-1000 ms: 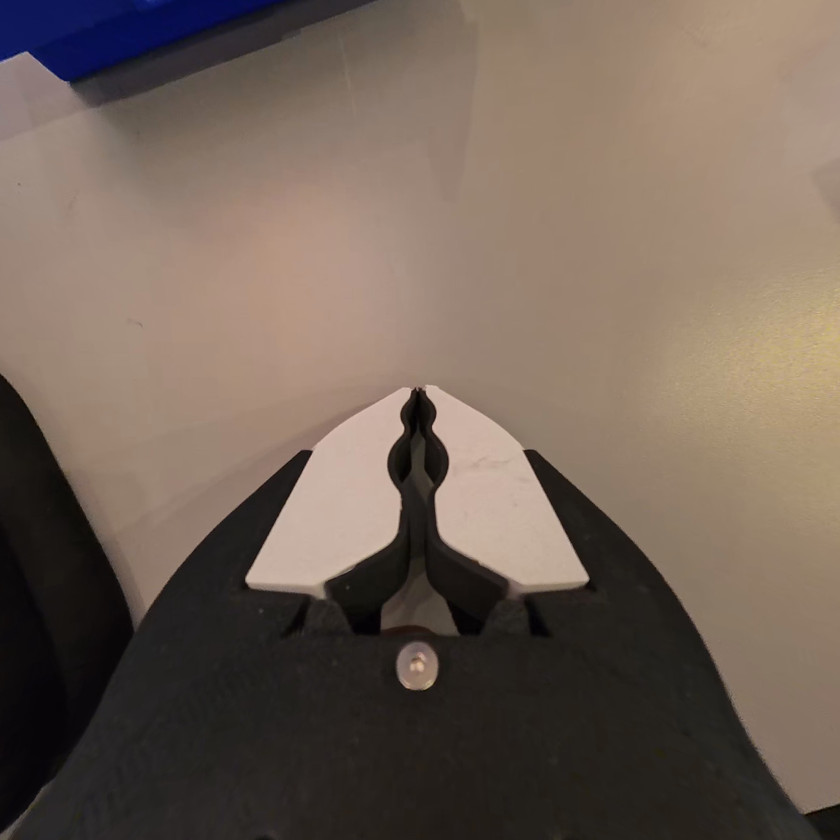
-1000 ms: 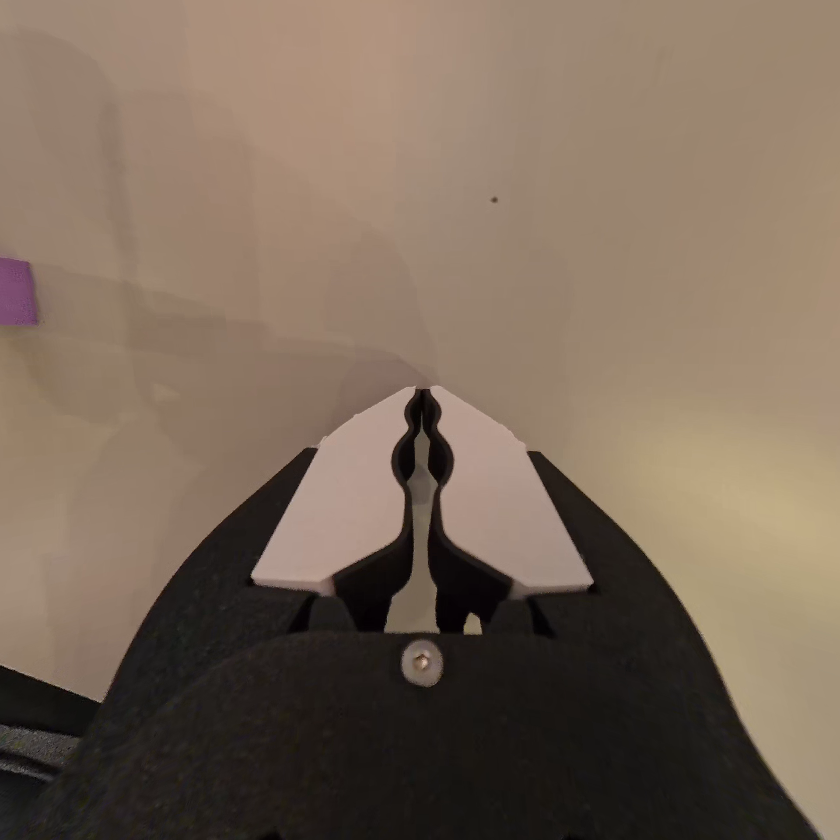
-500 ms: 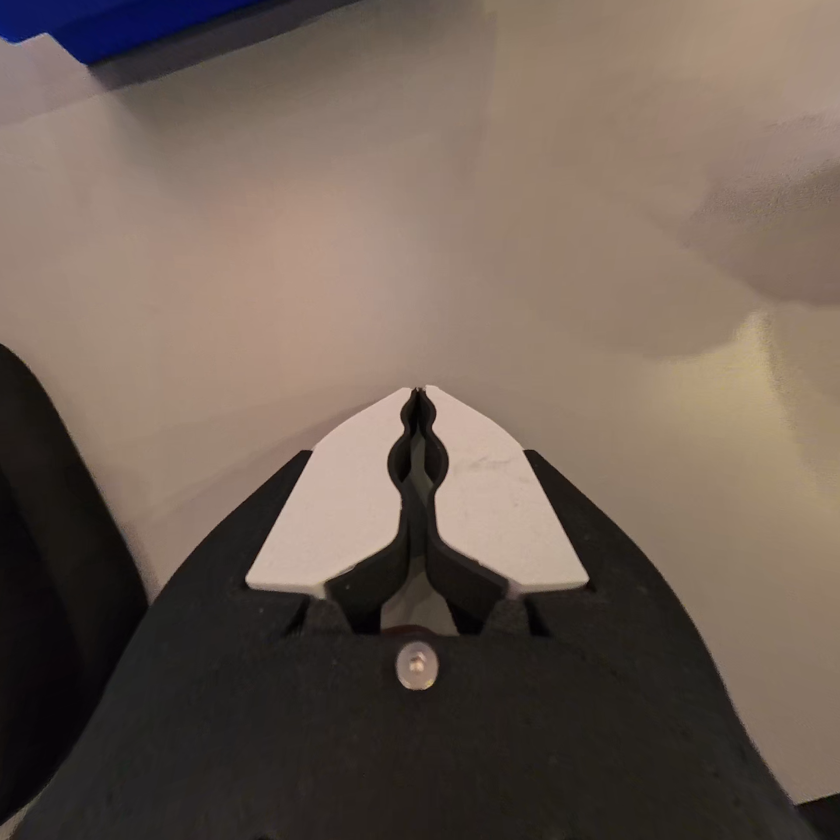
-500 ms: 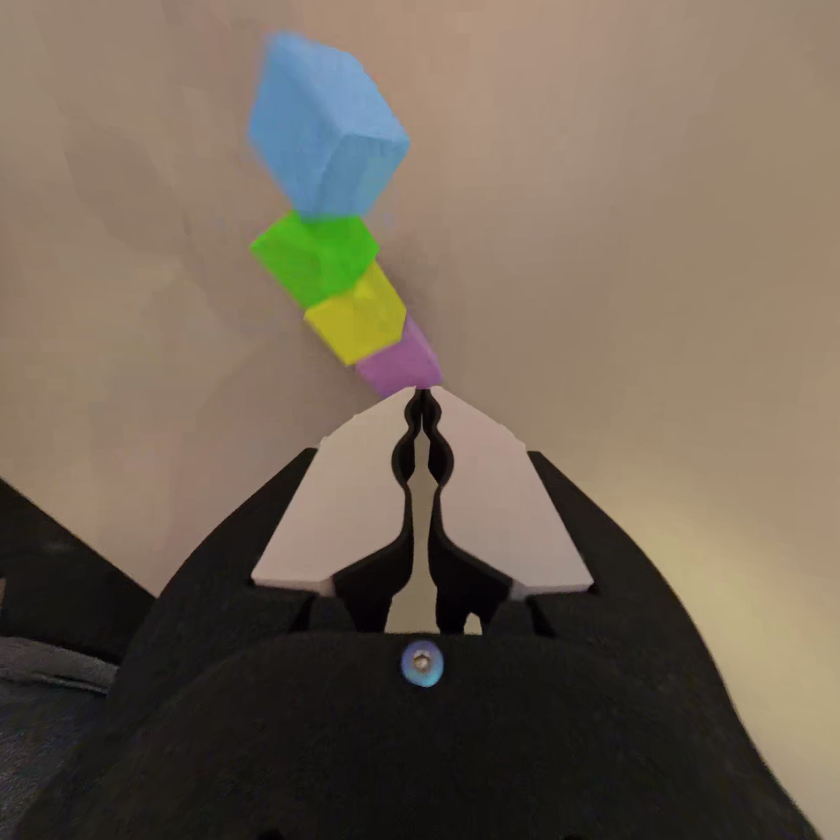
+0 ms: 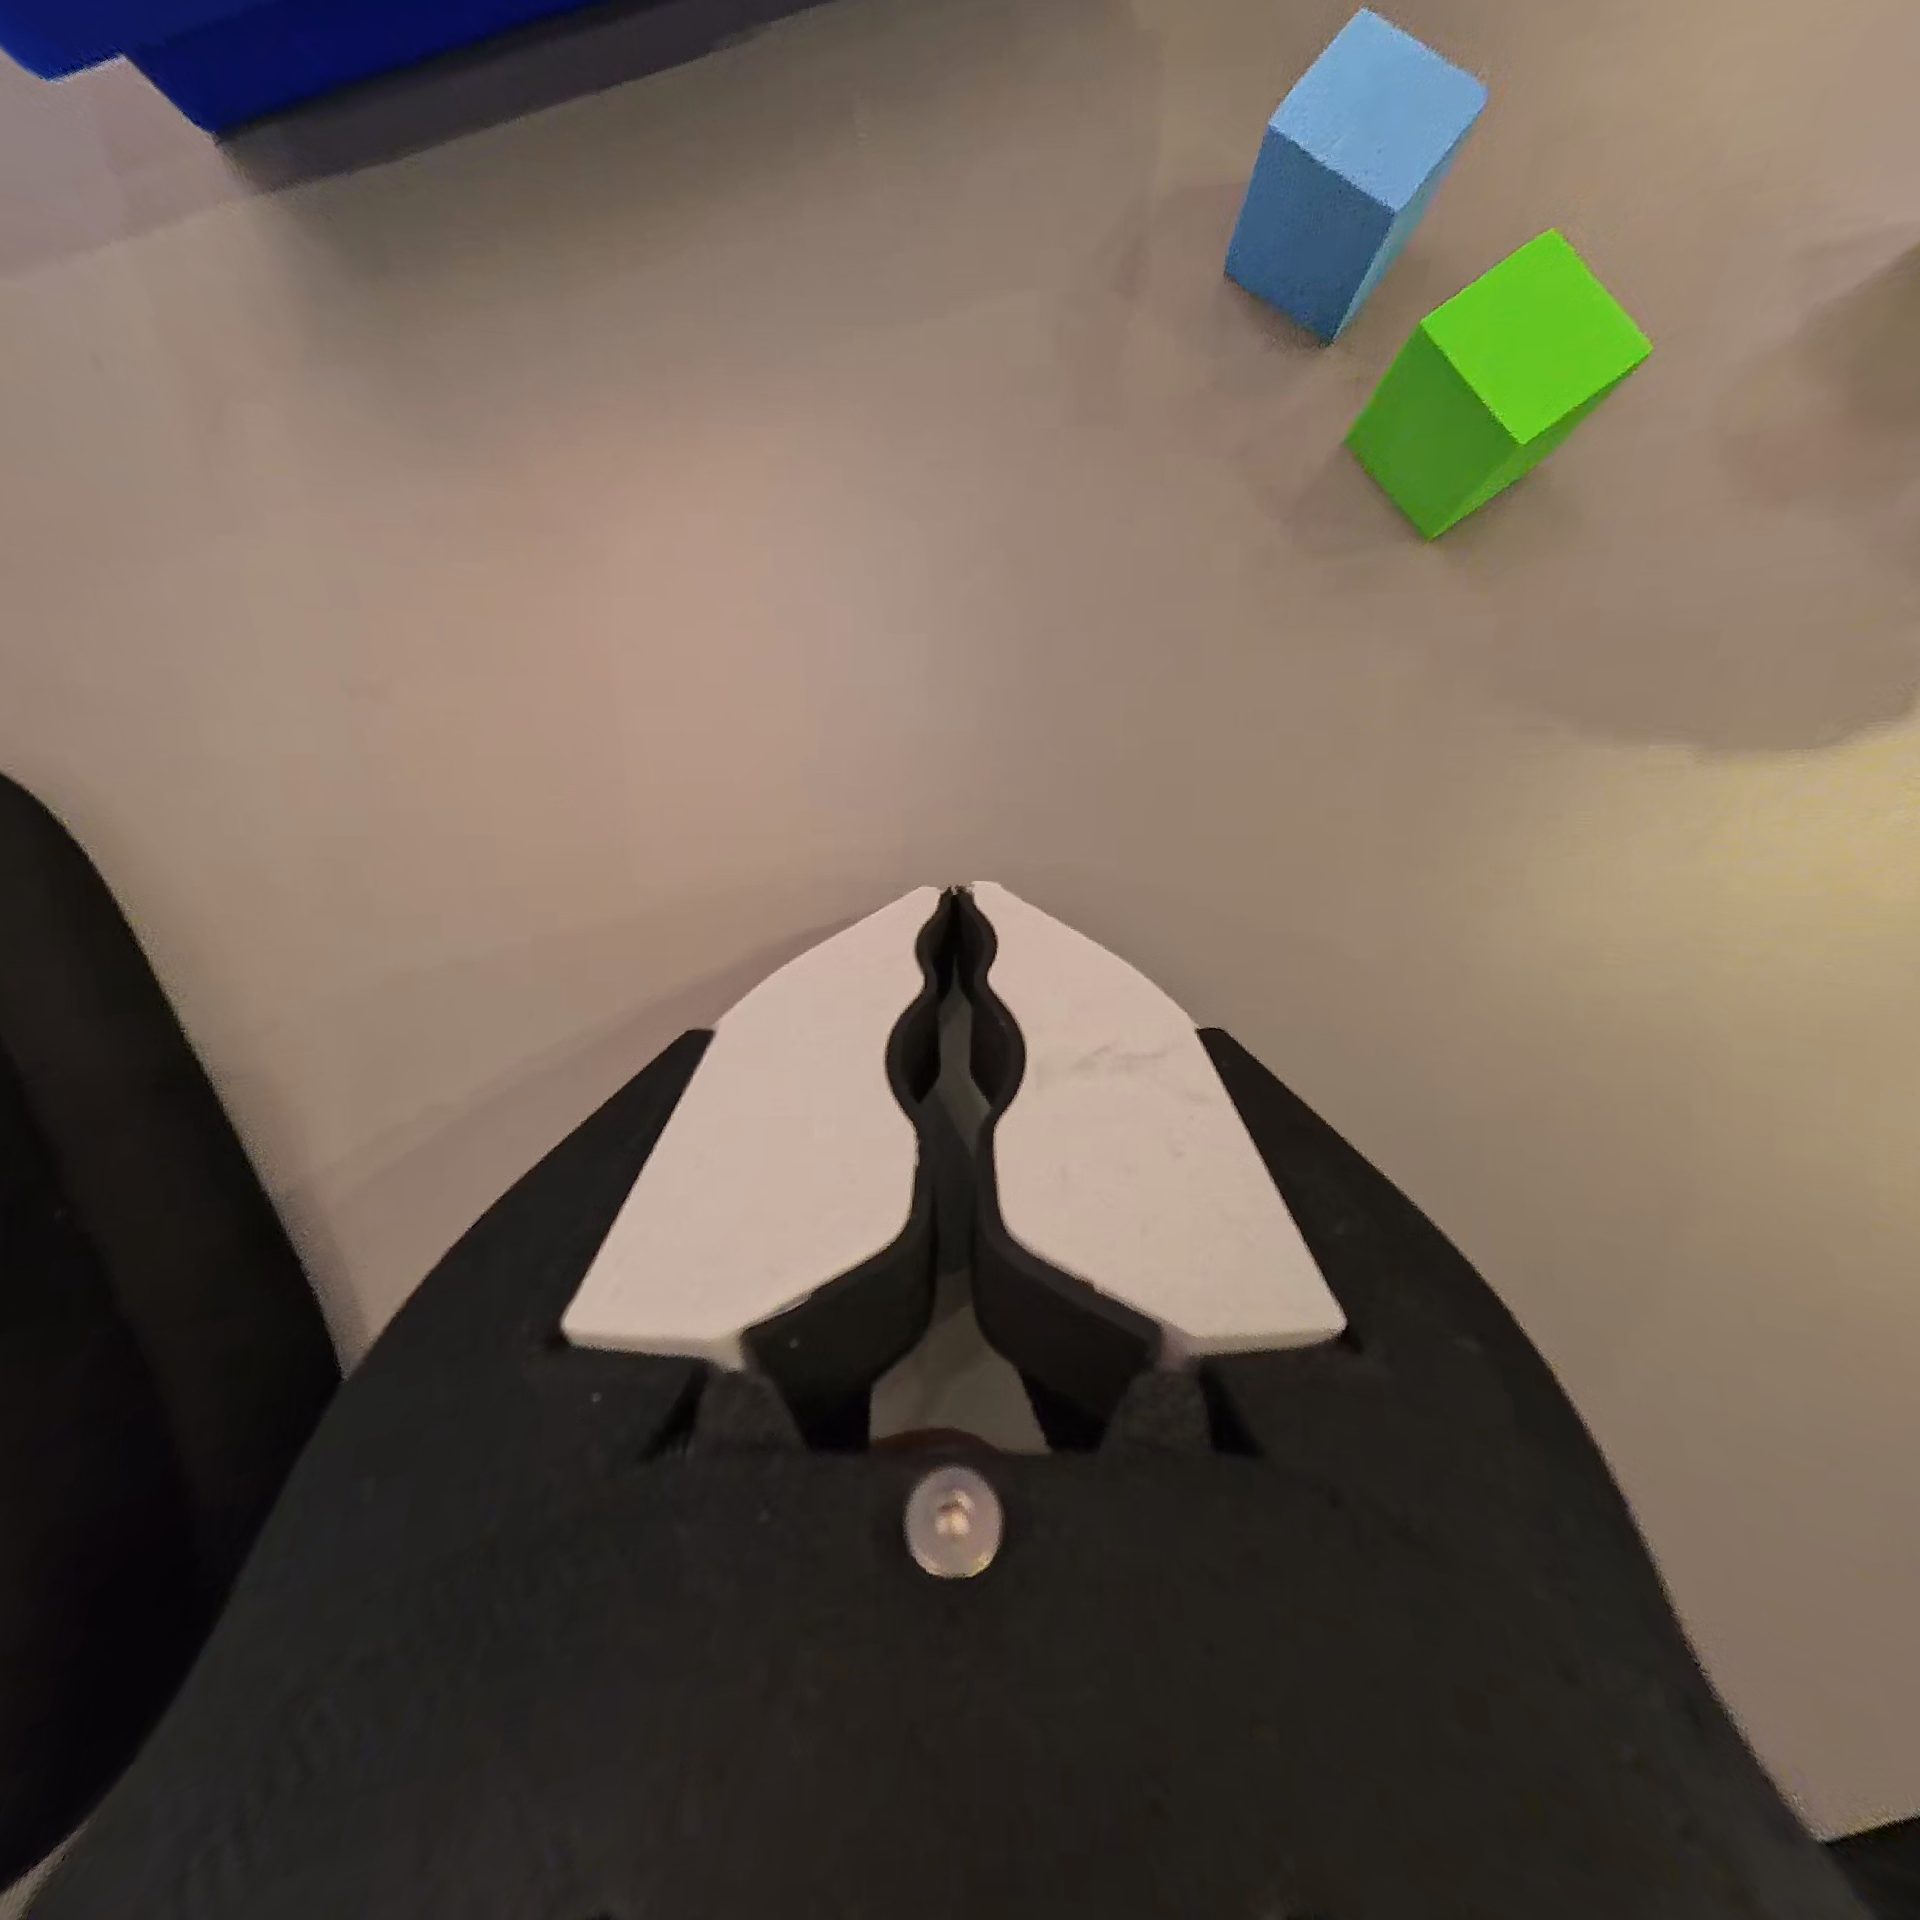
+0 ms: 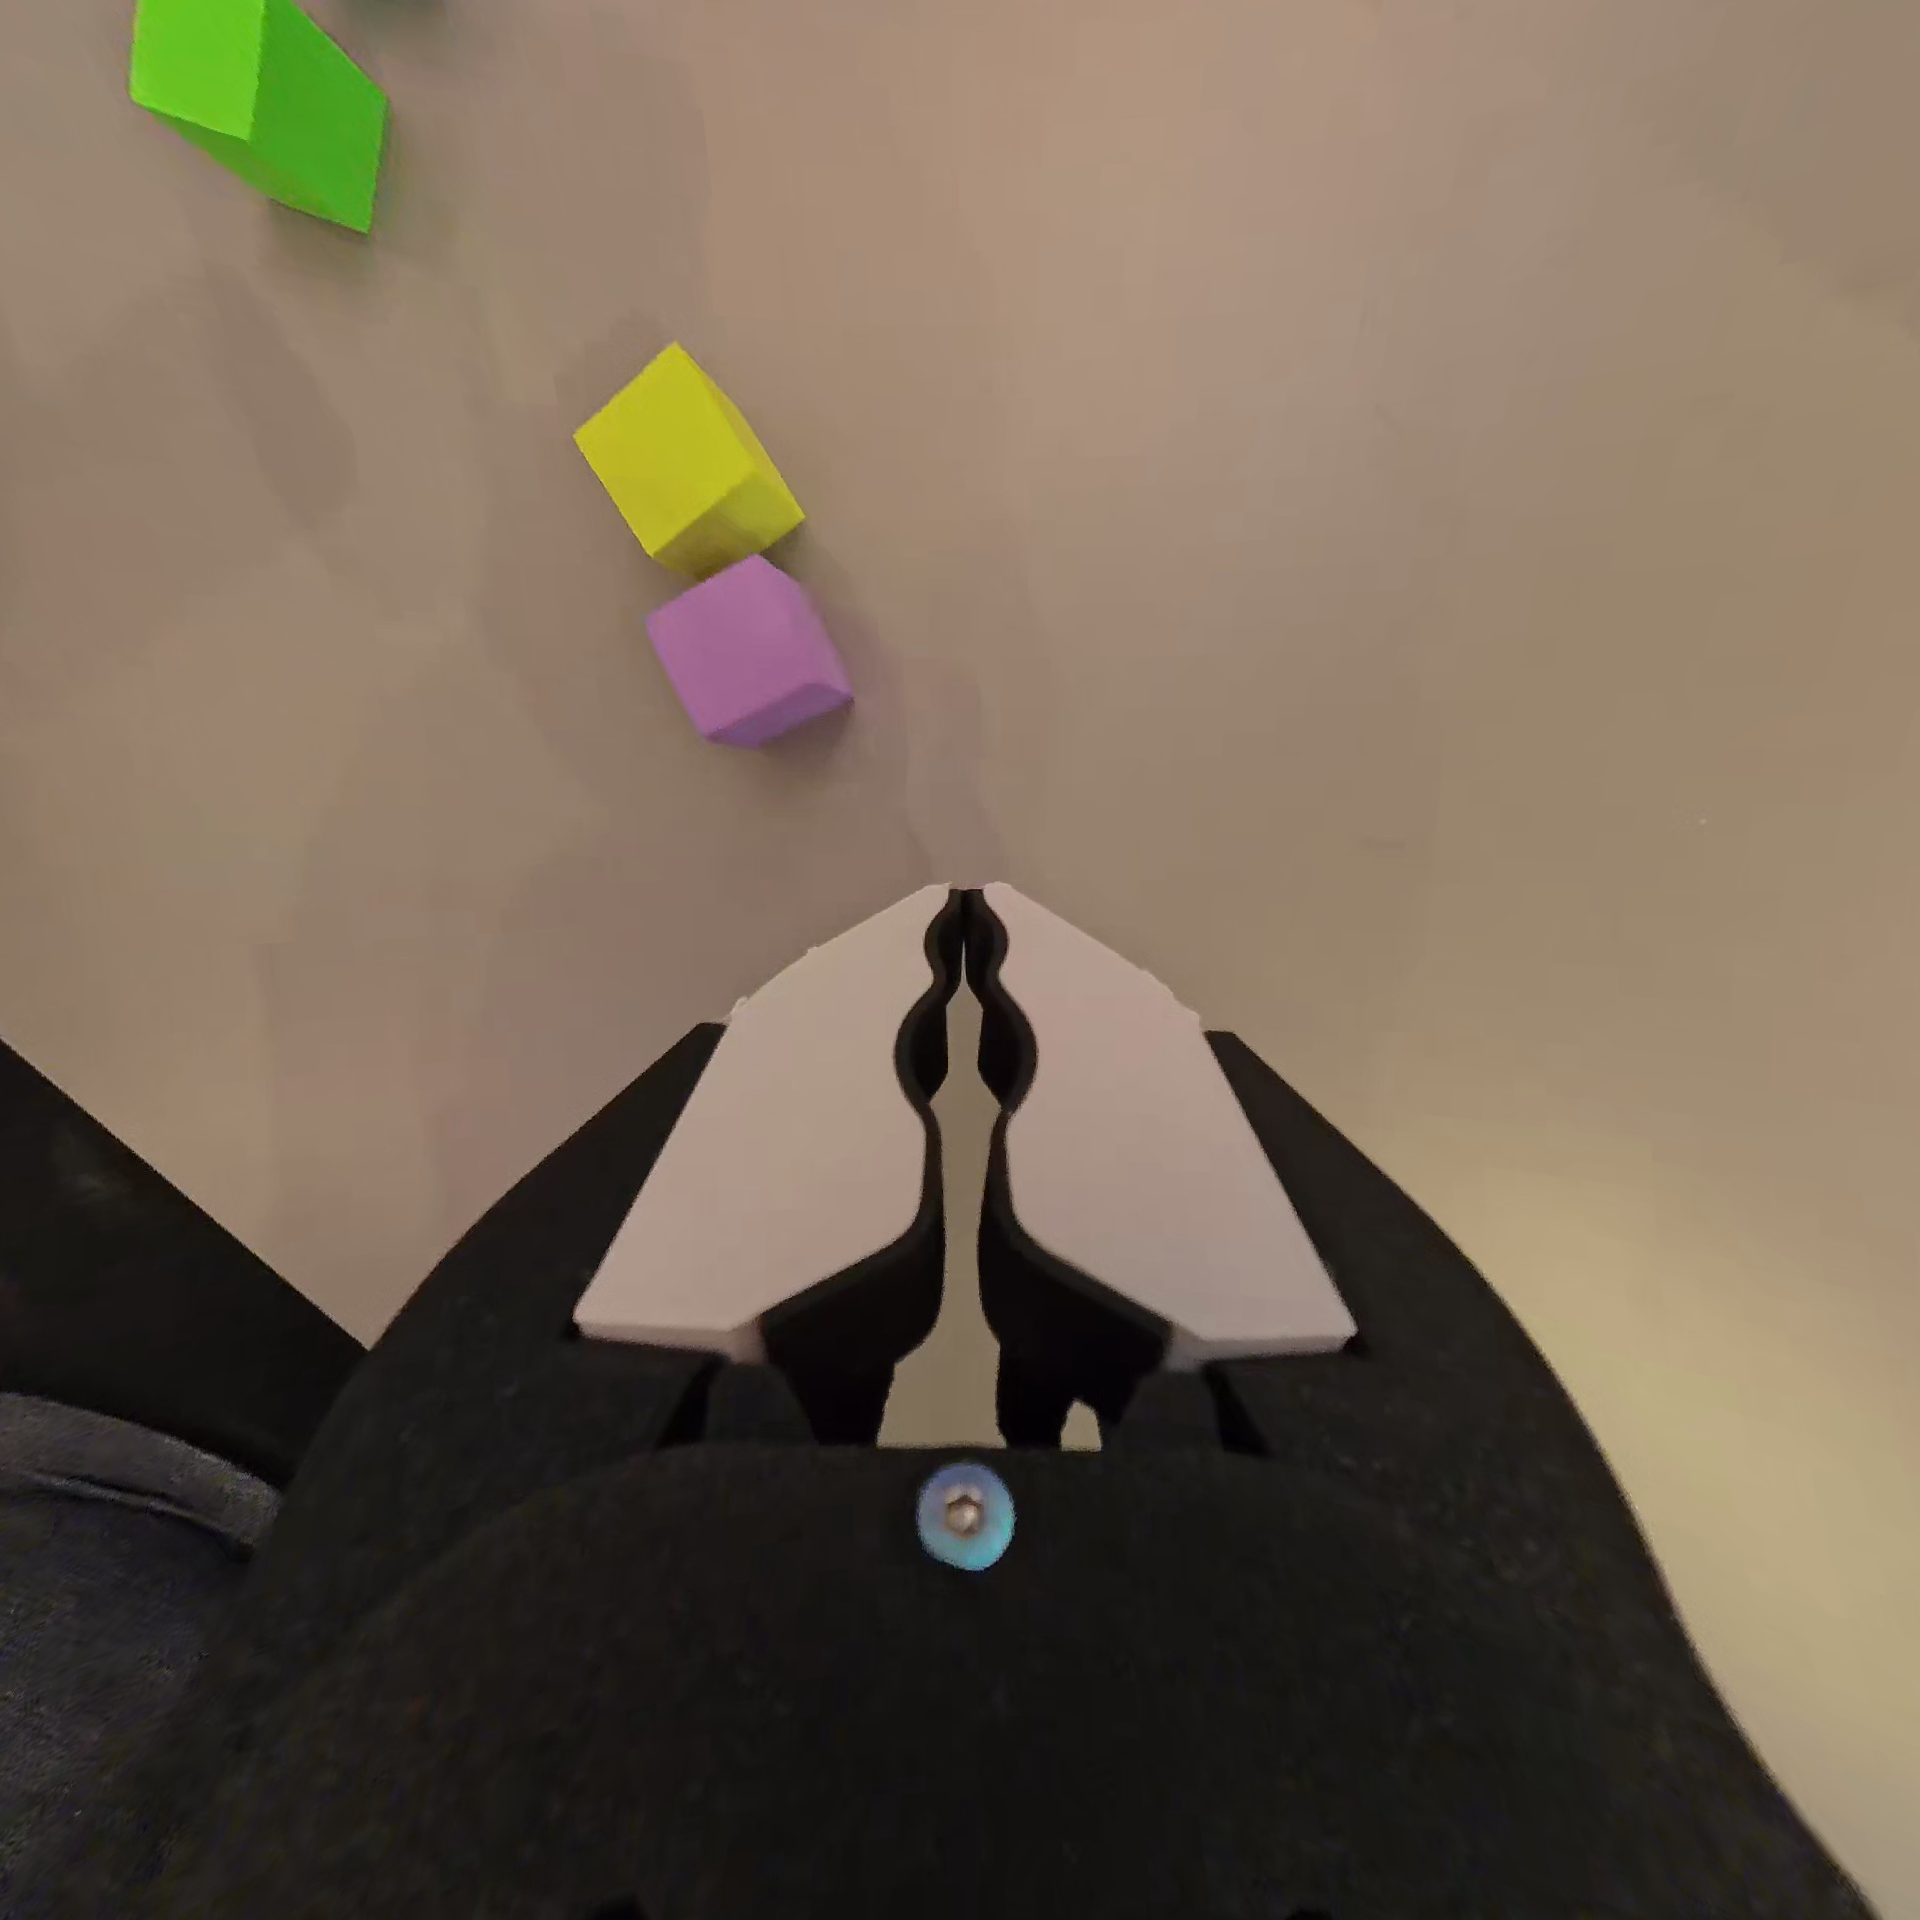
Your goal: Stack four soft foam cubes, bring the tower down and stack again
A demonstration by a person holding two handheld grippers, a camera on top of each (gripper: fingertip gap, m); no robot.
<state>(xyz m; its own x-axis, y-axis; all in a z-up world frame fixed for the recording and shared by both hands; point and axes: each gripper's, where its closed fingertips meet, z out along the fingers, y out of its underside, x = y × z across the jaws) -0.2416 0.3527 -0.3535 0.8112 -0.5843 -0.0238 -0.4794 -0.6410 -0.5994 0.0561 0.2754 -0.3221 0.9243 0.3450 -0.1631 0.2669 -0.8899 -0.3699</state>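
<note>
Fingertips of left gripper [image 5: 956,891] and right gripper [image 6: 964,891] together, holding nothing; unmarked purple cube [image 6: 746,649] ahead.

Matt foam cubes [image 6: 746,649], smooth table [image 6: 1351,520]

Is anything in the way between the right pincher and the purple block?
No. Only bare table lies between the shut, empty right gripper and the purple cube. The yellow cube sits just beyond the purple one, touching or nearly touching it.
</note>
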